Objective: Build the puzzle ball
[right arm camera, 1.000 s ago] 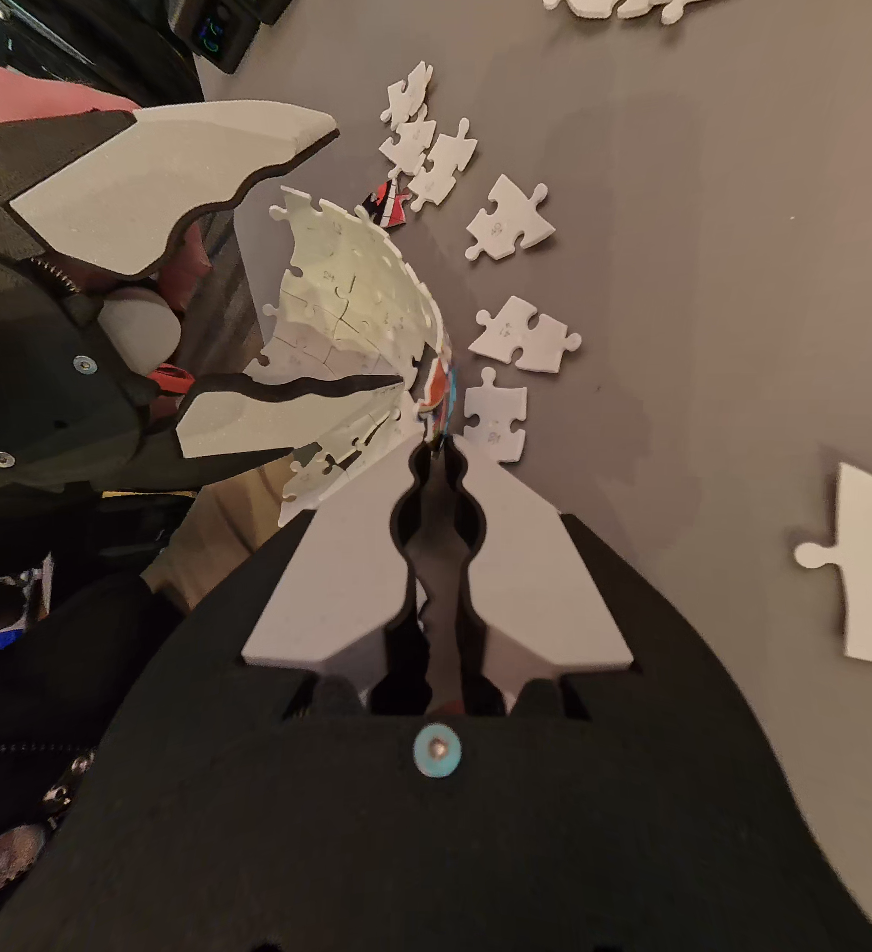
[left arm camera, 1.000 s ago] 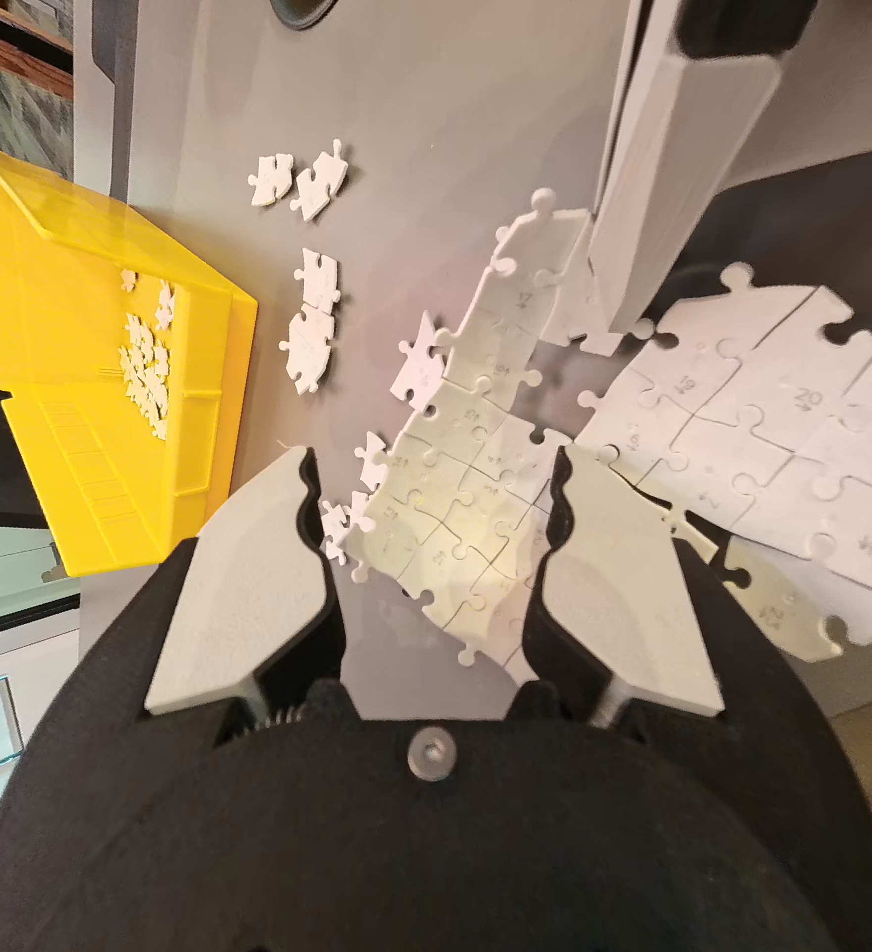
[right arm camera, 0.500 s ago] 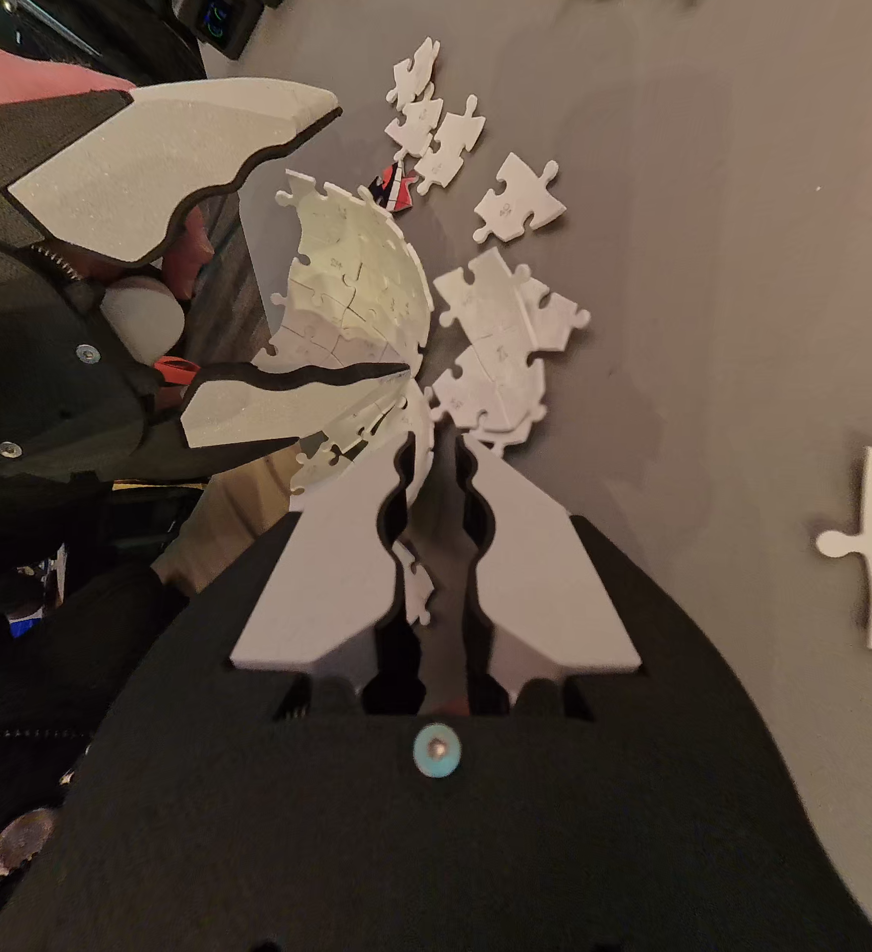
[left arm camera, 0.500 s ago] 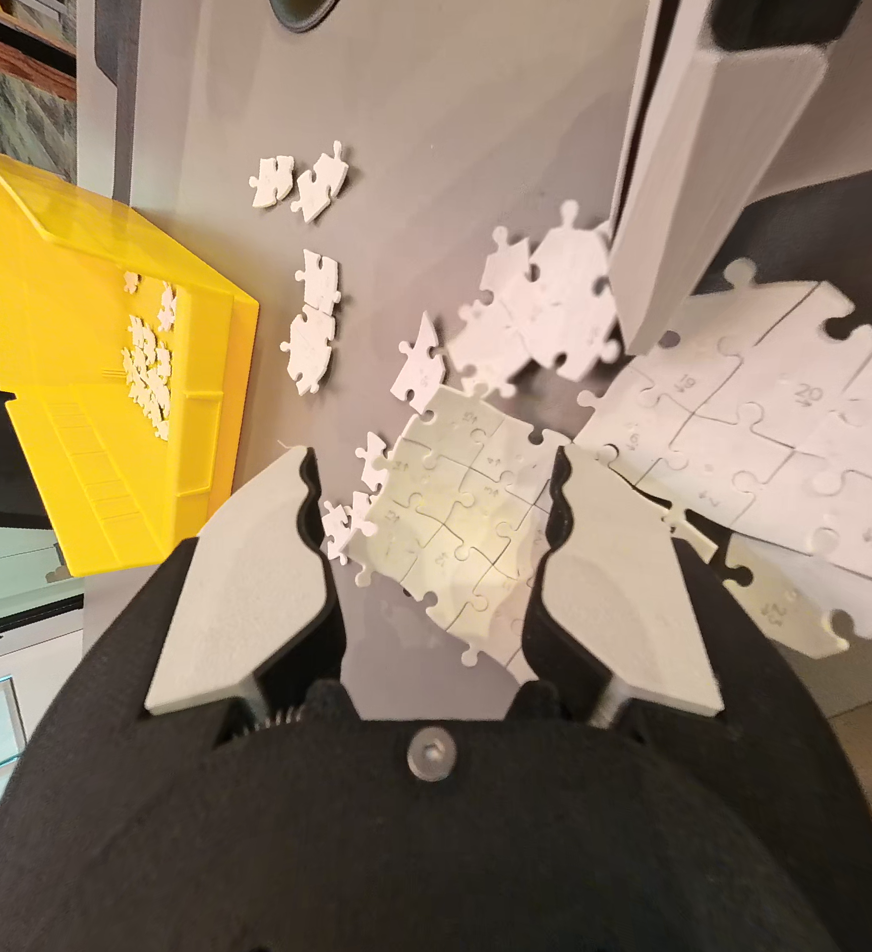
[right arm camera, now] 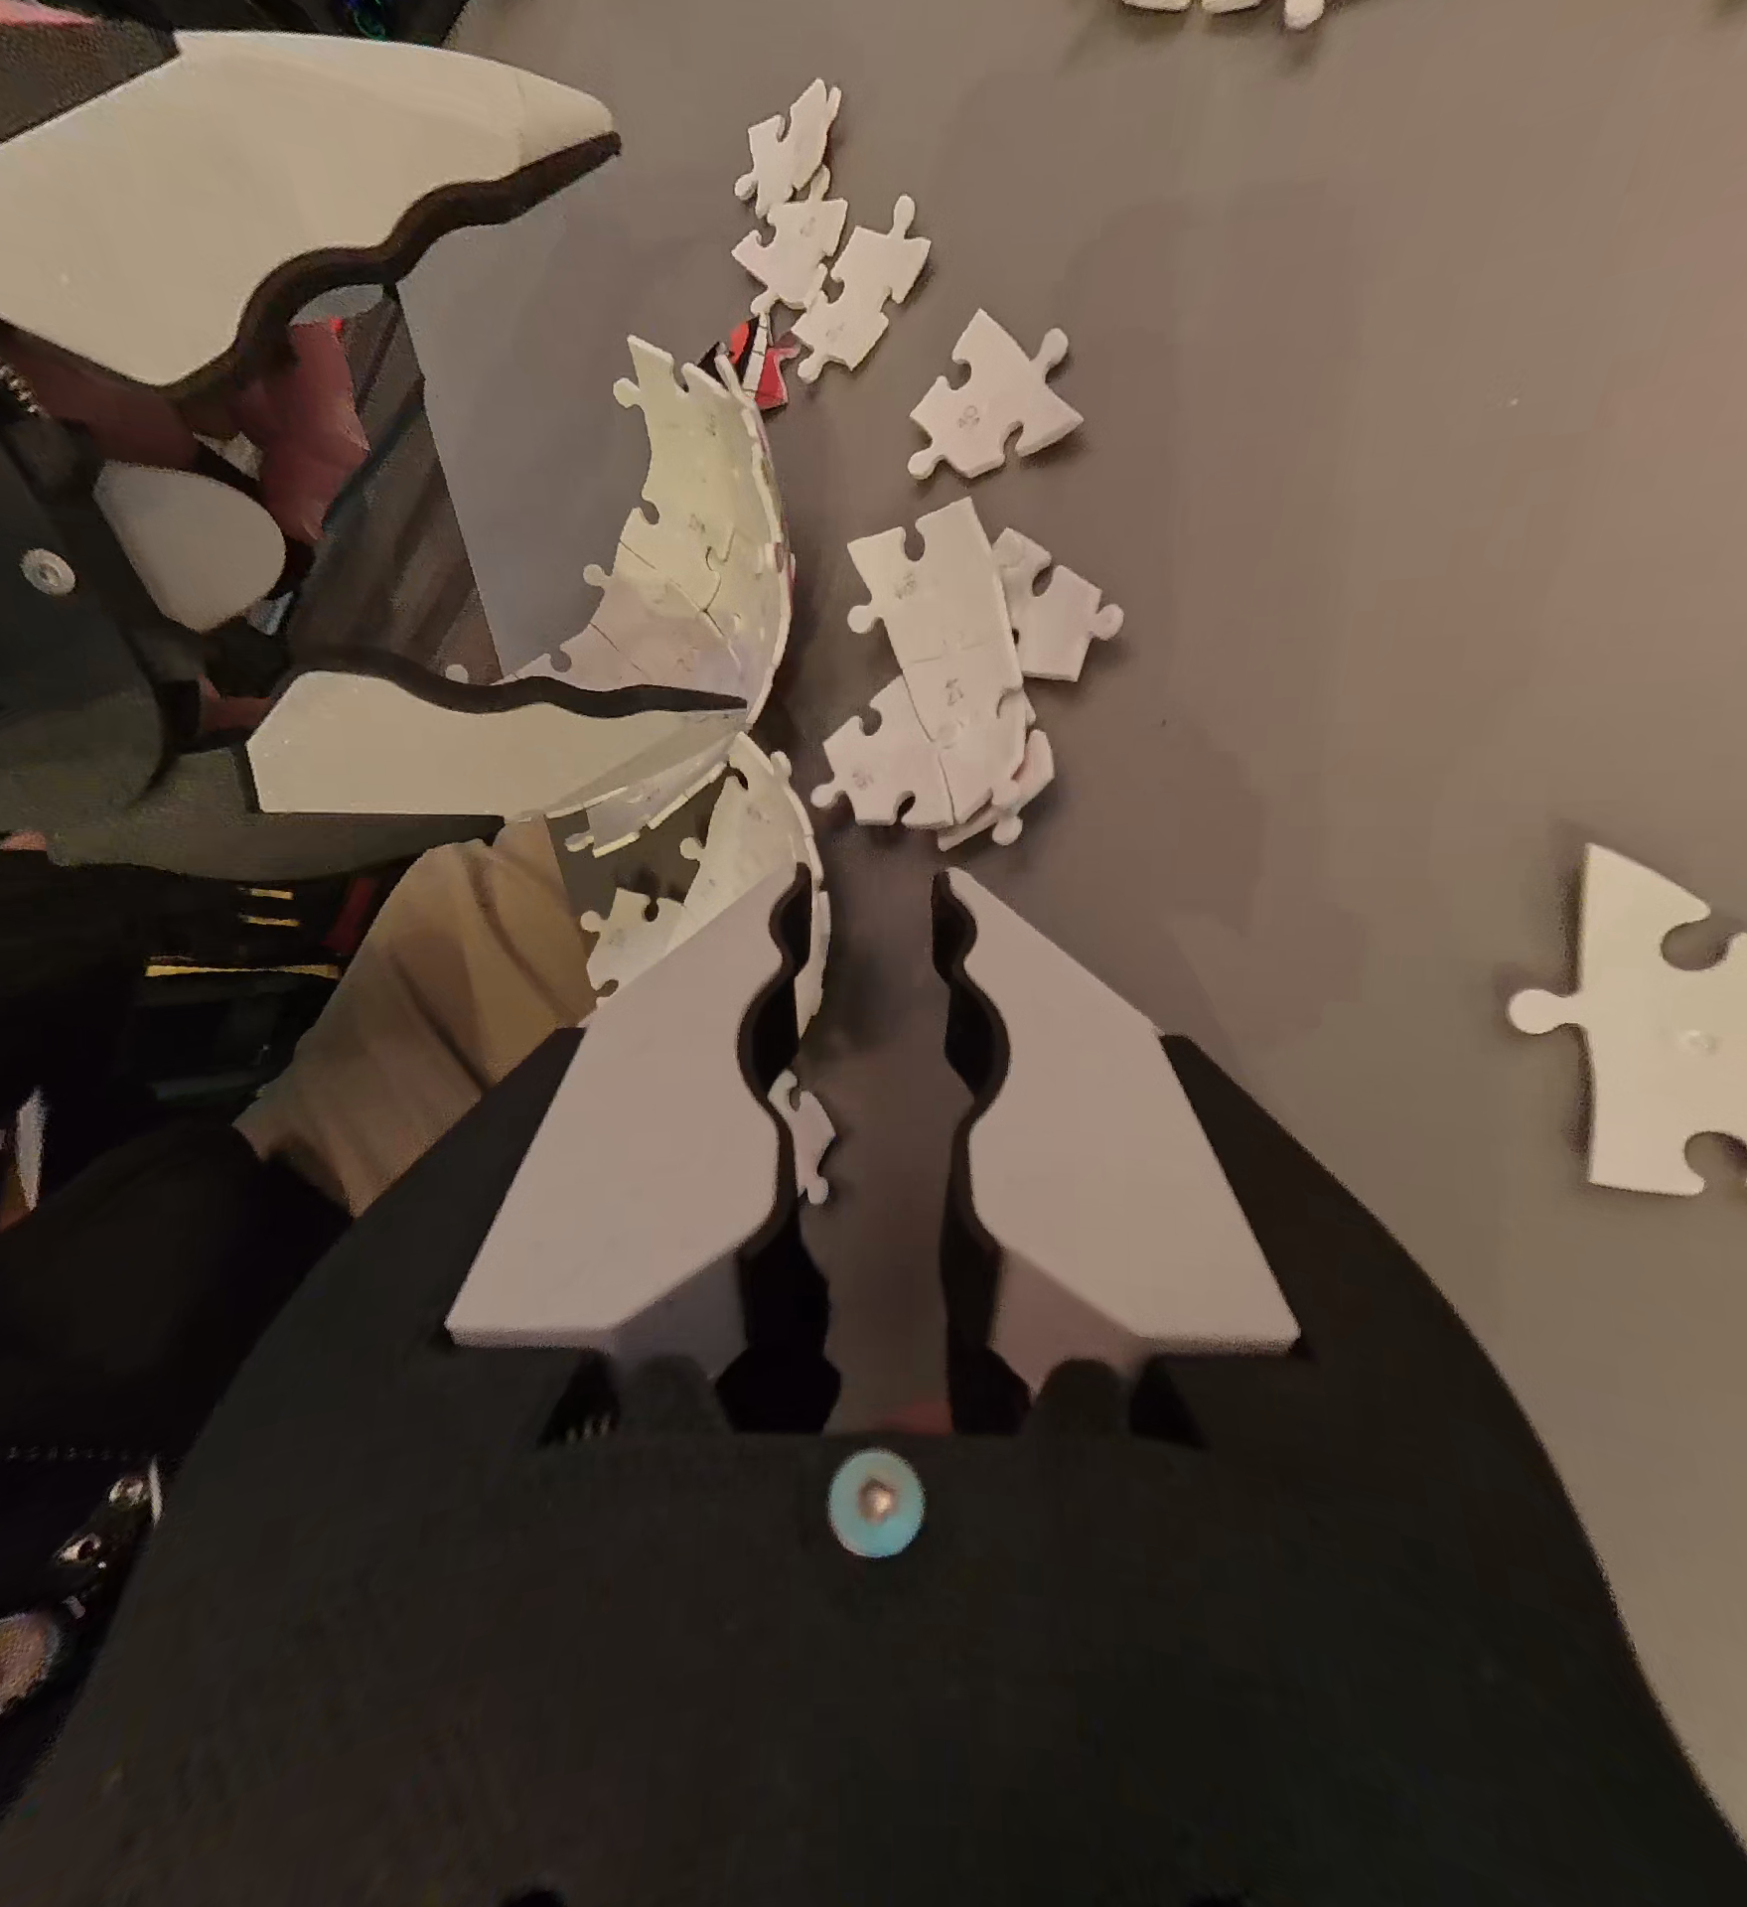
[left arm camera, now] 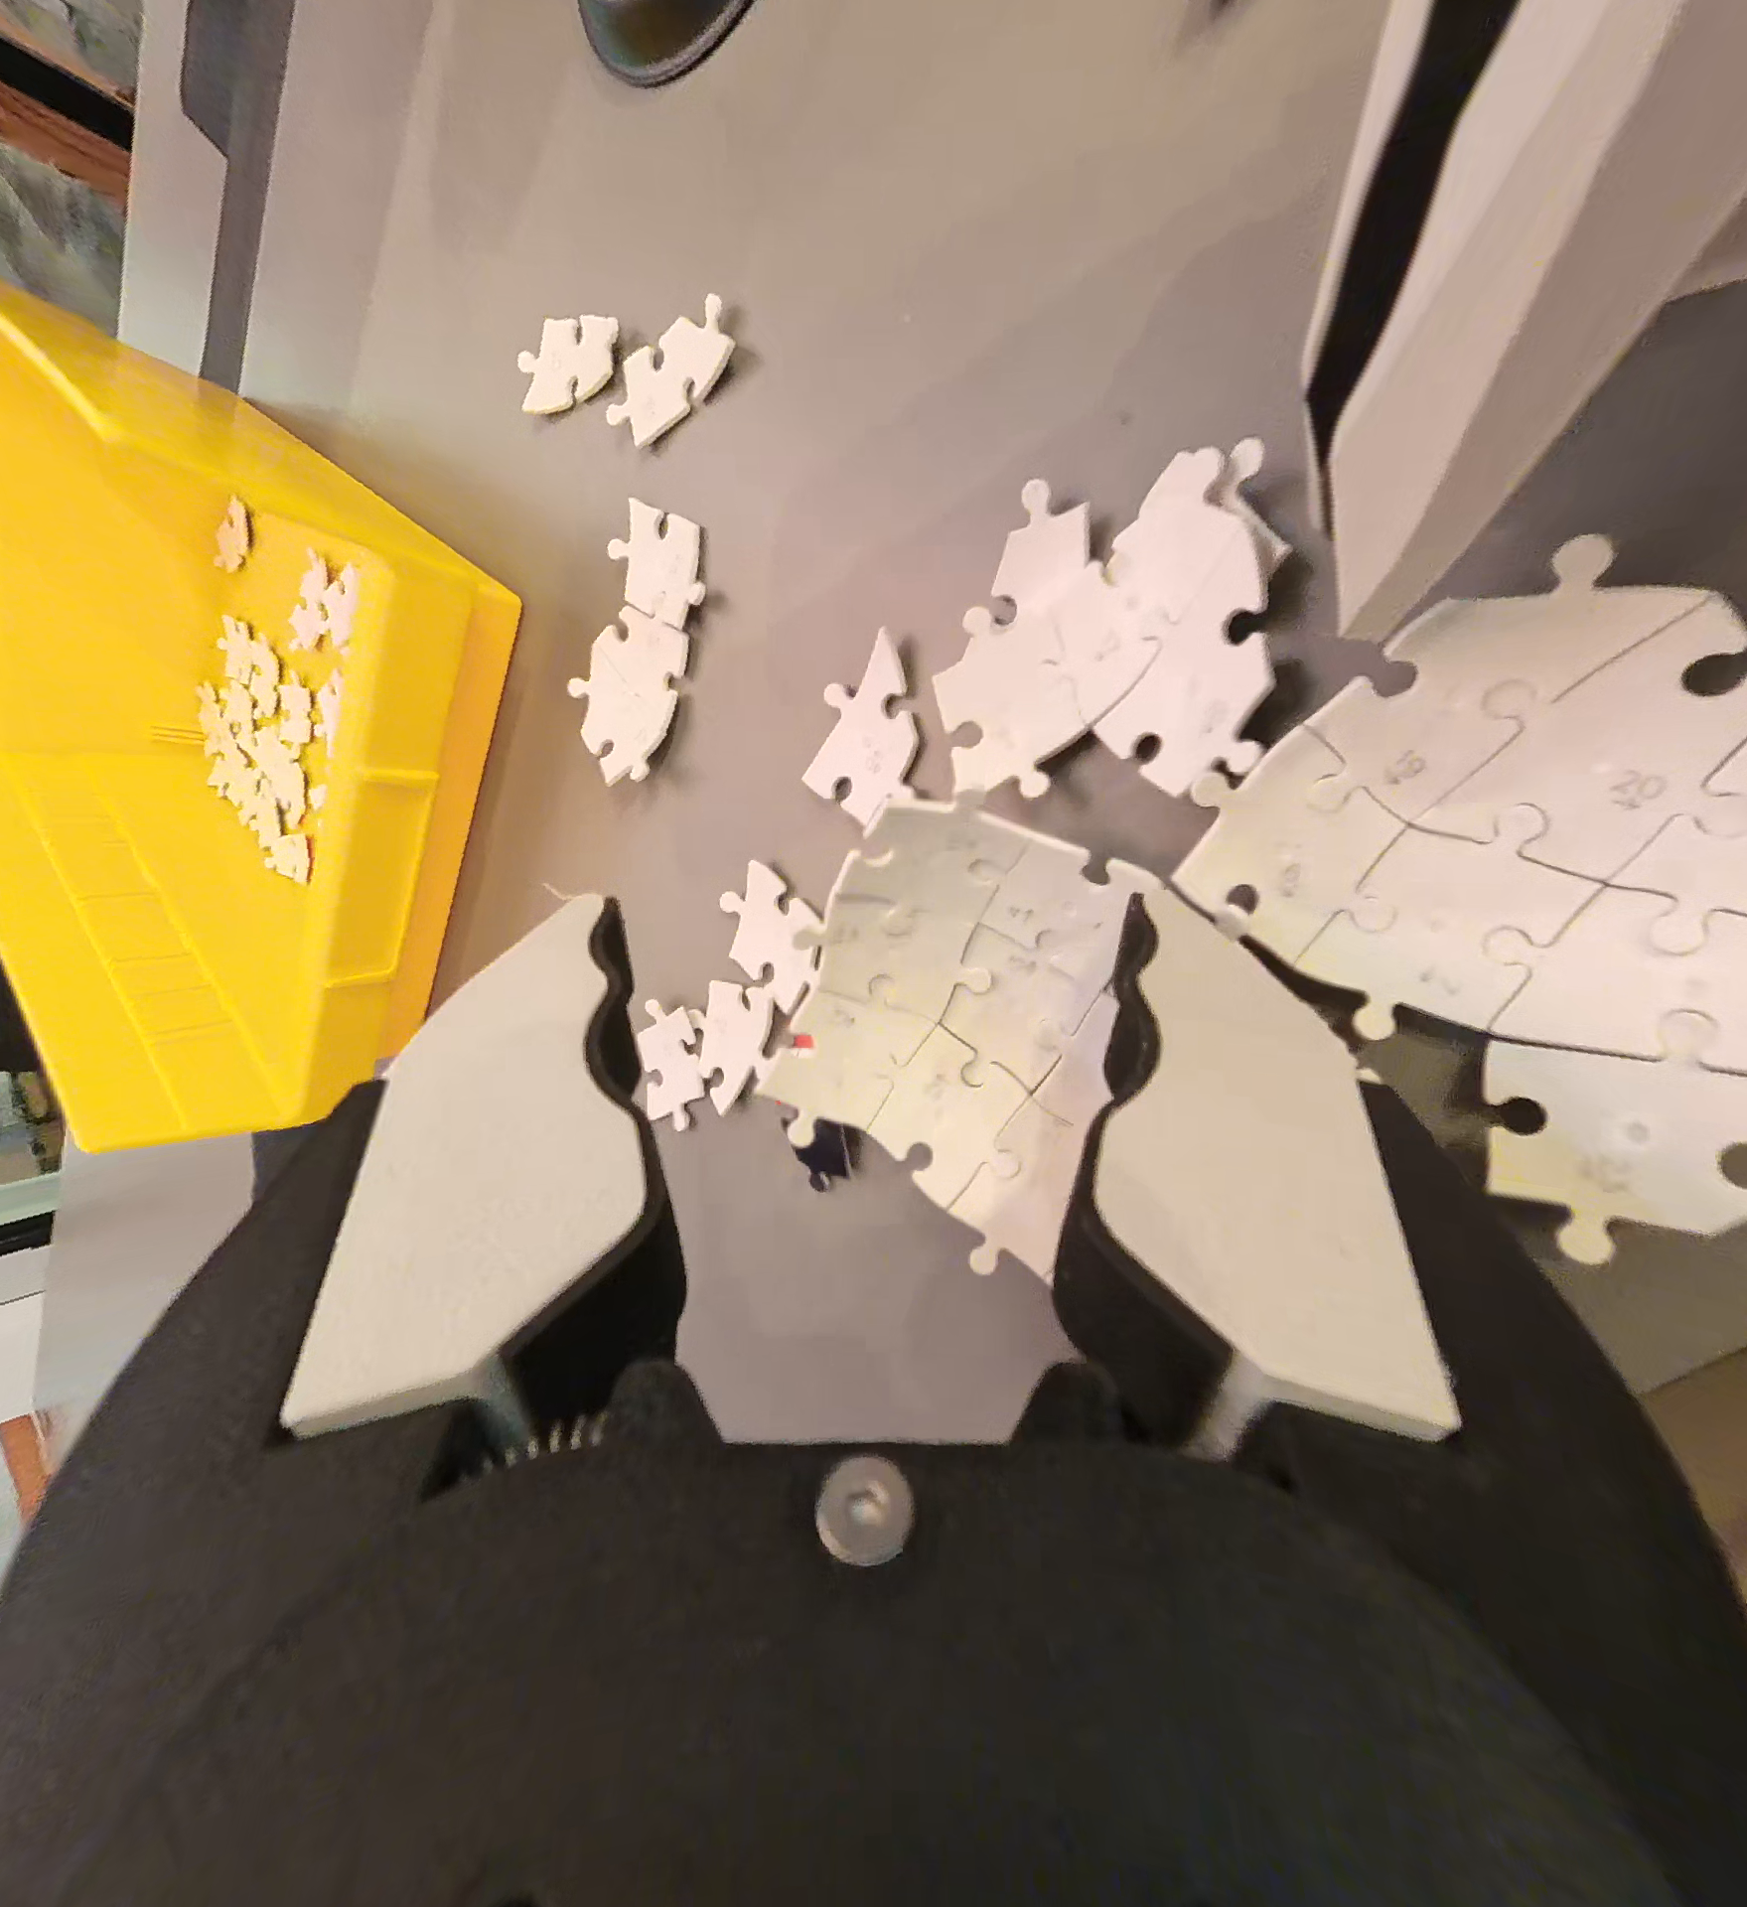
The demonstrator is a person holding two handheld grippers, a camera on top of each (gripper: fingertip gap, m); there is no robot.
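Observation:
In the left wrist view, a curved shell of joined white puzzle pieces (left arm camera: pixel 962 991) stands on the grey table (left arm camera: pixel 951 310). It sits between the fingers of my open left gripper (left arm camera: pixel 864 908) and leans on the right finger (left arm camera: pixel 1251 1135). A second, larger curved section (left arm camera: pixel 1571 887) lies to the right. A cluster of joined pieces (left arm camera: pixel 1127 660) lies flat beyond the shell. In the right wrist view, my right gripper (right arm camera: pixel 869 887) is open and empty just short of that cluster (right arm camera: pixel 941 702). The shell (right arm camera: pixel 714 578) is to its left, inside the left gripper's fingers (right arm camera: pixel 497 722).
A yellow bin (left arm camera: pixel 126 826) holding several loose pieces stands at the left. Loose white pieces (left arm camera: pixel 642 660) are scattered on the table, and one large piece (right arm camera: pixel 1694 1032) lies at the right. The table edge runs along the shell's near side. A black round object (left arm camera: pixel 663 31) sits at the far end. The shell (right arm camera: pixel 714 578) lies around 4 cm away from my left fingertips. The left camera catches it too, in the left wrist view (left arm camera: pixel 993 1070).
My right gripper opened and drew back from the shell. The top strip of joined pieces came off the shell and now lies flat on the table. The left gripper stayed open.

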